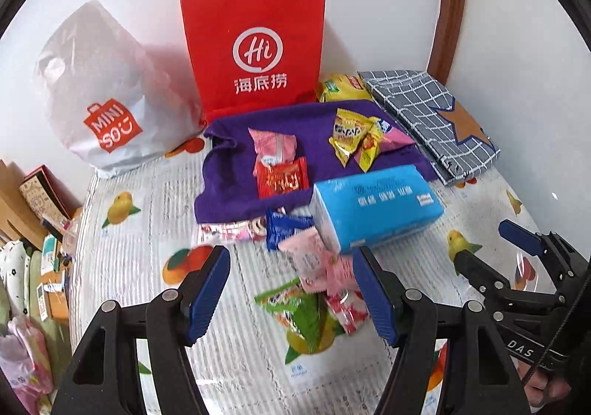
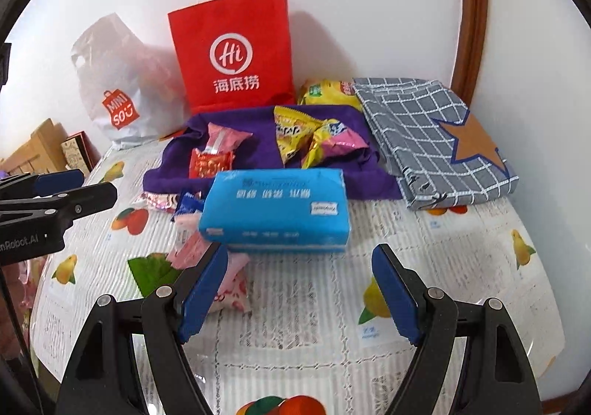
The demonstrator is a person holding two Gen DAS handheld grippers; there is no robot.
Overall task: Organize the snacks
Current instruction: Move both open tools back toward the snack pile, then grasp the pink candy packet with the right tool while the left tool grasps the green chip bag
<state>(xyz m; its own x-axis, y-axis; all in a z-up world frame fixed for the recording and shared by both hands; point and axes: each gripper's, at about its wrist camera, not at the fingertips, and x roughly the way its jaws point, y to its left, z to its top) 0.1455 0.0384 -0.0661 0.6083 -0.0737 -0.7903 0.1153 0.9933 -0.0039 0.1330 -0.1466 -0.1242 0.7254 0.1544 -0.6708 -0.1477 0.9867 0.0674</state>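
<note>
On the counter (image 2: 461, 267), which is covered by a fruit-printed cloth, a blue tissue pack (image 2: 275, 206) is taken here as the landmark. Behind it, a purple cloth (image 1: 236, 171) is spread, and two groups of snacks are laid on it: a pink packet above a red packet (image 1: 282, 178) behind the pack's left end, and yellow packets (image 1: 352, 139) with a pink one behind its right end. Just left of the pack and in front of that end, loose snacks are scattered on the counter: a blue packet (image 1: 284, 228), pink packets (image 1: 314, 259) and a green packet (image 1: 299, 308). Farther behind the pack, a red paper bag (image 2: 234, 53) is stood against the wall, with a white plastic bag (image 2: 114, 89) to its left. A folded grey checked cloth (image 2: 436, 141) is laid behind and right of the pack.

The left gripper (image 1: 291, 295) is held over the loose snacks in front of the pack's left end, its fingers released and nothing grasped. The right gripper (image 2: 301, 289) is held just in front of the pack, fingers likewise spread and empty.
</note>
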